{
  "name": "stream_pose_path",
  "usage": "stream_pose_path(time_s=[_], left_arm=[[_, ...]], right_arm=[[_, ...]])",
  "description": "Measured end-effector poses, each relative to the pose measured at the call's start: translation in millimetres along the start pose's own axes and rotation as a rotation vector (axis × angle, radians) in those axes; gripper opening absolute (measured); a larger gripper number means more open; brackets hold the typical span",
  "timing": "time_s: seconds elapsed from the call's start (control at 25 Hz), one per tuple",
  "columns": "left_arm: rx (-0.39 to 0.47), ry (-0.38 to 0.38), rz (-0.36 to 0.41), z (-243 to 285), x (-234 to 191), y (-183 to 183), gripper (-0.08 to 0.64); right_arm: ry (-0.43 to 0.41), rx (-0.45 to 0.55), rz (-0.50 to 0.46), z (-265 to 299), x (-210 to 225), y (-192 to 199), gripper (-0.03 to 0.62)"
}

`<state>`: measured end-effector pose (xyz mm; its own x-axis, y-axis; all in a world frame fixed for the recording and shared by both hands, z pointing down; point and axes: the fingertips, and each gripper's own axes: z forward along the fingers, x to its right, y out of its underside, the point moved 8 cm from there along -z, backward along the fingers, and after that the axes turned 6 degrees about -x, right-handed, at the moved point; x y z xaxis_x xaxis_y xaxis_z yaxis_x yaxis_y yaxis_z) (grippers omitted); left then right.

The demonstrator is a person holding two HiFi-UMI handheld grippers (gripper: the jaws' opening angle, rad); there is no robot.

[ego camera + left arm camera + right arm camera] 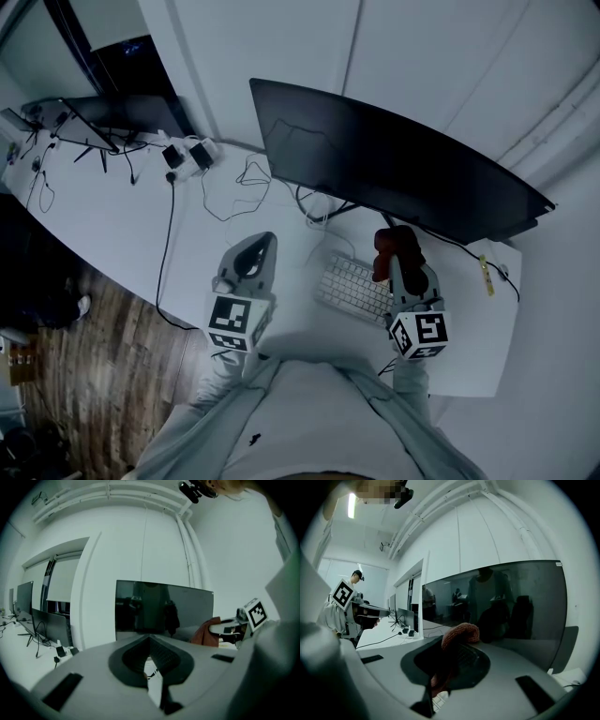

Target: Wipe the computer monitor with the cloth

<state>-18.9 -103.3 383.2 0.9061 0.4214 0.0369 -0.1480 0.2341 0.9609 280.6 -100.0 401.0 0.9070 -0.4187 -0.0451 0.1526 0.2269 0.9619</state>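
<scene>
The monitor (394, 169) stands across the upper middle of the head view. It is wide, dark and switched off, at the back of a white desk (122, 225). A keyboard (352, 286) lies just in front of it, below the centre of the frame.

The right gripper (401, 261) is at the lower right of centre, over the right end of the keyboard. Its jaws are clenched on a reddish-brown cloth (392, 244). In the right gripper view the cloth (461, 632) bulges up out of the closed gripper (457, 645), and the monitor (511, 602) fills the right half of the frame behind it. The cloth is near the screen but apart from it.

The left gripper (262, 240) is at the lower left of centre, over bare desk to the left of the keyboard. In the left gripper view its jaws are pressed together at the tips with nothing between them (150, 641). The monitor (159, 606) sits straight ahead, and the cloth (208, 632) shows at the right.

Loose cables (246, 183) trail over the desk left of the monitor. A second screen (112, 114) stands at the upper left. Wooden floor (84, 356) shows at the lower left.
</scene>
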Motion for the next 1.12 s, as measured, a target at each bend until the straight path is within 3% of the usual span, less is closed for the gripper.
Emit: stream_pose_path(time_s=[0.2, 0.4, 0.8, 1.12], left_arm=[[-0.001, 0.011, 0.0, 3.5, -7.1, 0.0, 0.02], [0.0, 0.002, -0.002, -2.7, -24.2, 0.5, 0.02], [0.012, -0.057, 0.012, -25.7, -58.4, -4.9, 0.02], [0.03, -0.093, 0.002, -41.8, -79.3, -10.9, 0.02]], right_arm=[[-0.029, 0.008, -0.023, 13.5, -7.2, -10.5, 0.037], [-0.129, 0.062, 0.002, 47.0, -25.9, -32.6, 0.037], [-0.332, 0.233, -0.073, 130.0, -95.0, -111.7, 0.037], [-0.396, 0.331, -0.106, 175.3, -138.6, -164.4, 0.037]])
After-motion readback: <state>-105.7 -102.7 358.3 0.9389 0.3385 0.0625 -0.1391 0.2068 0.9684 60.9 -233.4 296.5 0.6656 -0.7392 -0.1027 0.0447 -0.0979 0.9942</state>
